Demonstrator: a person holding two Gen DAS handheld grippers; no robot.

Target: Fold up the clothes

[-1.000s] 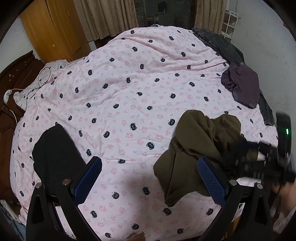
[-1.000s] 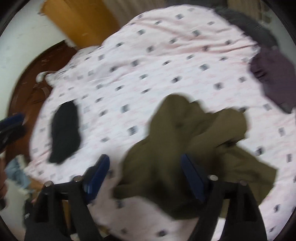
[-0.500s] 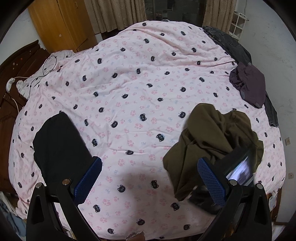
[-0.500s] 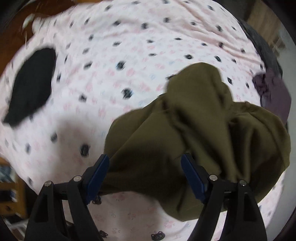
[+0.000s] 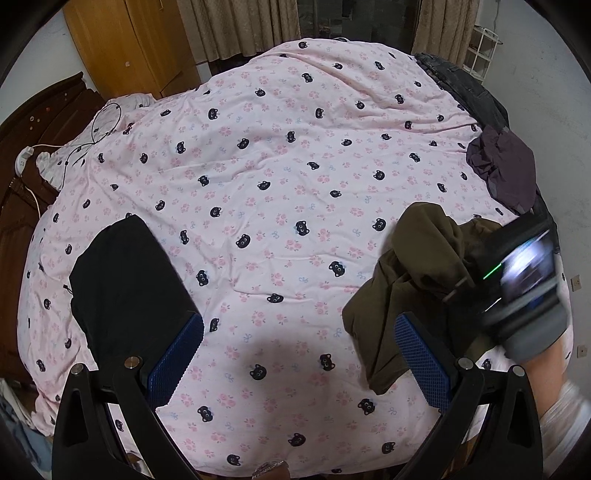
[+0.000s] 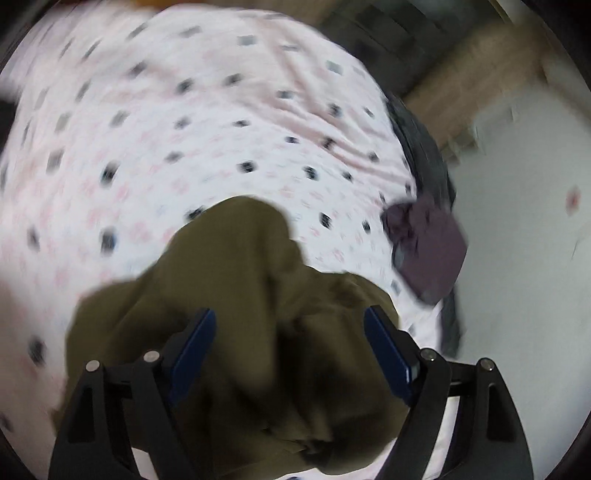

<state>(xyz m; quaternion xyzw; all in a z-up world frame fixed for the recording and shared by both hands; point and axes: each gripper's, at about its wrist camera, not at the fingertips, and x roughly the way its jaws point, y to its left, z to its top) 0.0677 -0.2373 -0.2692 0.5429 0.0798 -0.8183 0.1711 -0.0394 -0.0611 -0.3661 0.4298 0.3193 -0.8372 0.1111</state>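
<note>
A crumpled olive-green garment (image 5: 410, 280) lies on the pink cat-print bed sheet (image 5: 277, 147) near the bed's right front edge. My right gripper (image 6: 290, 317) hovers directly over this olive garment (image 6: 236, 280); its blue pads stand wide apart with cloth beneath them, neither pad pressing. In the left wrist view the right gripper's body (image 5: 517, 280) shows as a blur over the garment. My left gripper (image 5: 299, 328) is open above bare sheet. Its left finger overlaps a folded black garment (image 5: 125, 291).
A bunched purple garment (image 5: 506, 170) and dark grey jeans (image 5: 465, 85) lie along the bed's right edge by the wall. A wooden wardrobe (image 5: 125, 48), curtains (image 5: 240, 26) and a dark headboard (image 5: 40, 110) stand beyond. A white cable (image 5: 33, 192) hangs at the left.
The right gripper swung round and came down close over the olive garment, now facing the purple one. The left gripper drifted slightly, staying open over the sheet.
</note>
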